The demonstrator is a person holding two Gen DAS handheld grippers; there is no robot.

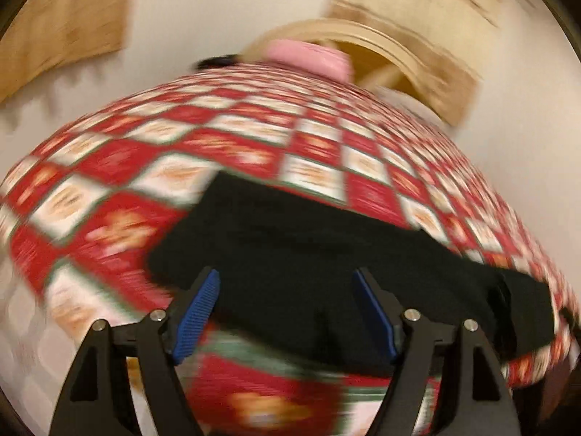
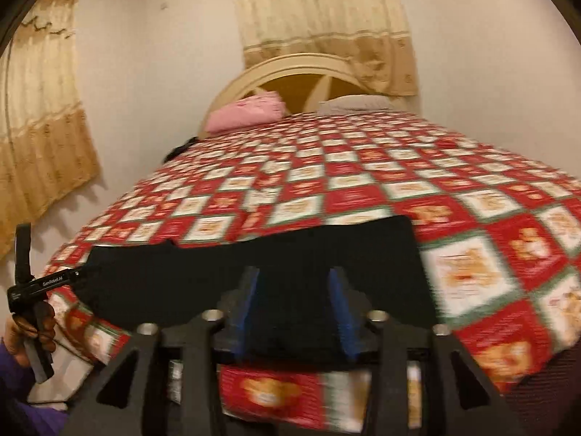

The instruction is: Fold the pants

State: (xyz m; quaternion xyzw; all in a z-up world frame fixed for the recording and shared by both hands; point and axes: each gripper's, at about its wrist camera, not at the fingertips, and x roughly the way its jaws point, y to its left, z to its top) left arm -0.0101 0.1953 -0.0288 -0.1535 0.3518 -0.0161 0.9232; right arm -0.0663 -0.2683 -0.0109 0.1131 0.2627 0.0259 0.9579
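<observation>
Black pants (image 1: 308, 254) lie flat across the near end of a bed with a red and white checked cover (image 1: 225, 145). They also show in the right wrist view (image 2: 254, 272). My left gripper (image 1: 287, 305) is open and empty, held just above the pants' near edge. My right gripper (image 2: 296, 305) is open and empty, over the pants' near edge toward their right end. The left gripper's body (image 2: 32, 290), held in a hand, shows at the left of the right wrist view.
A pink pillow (image 2: 247, 110) and a grey pillow (image 2: 356, 103) lie at the head of the bed by a curved headboard (image 2: 290, 69). Beige curtains (image 2: 326, 18) hang on the walls. The bed's near edge (image 2: 283, 392) drops off below the grippers.
</observation>
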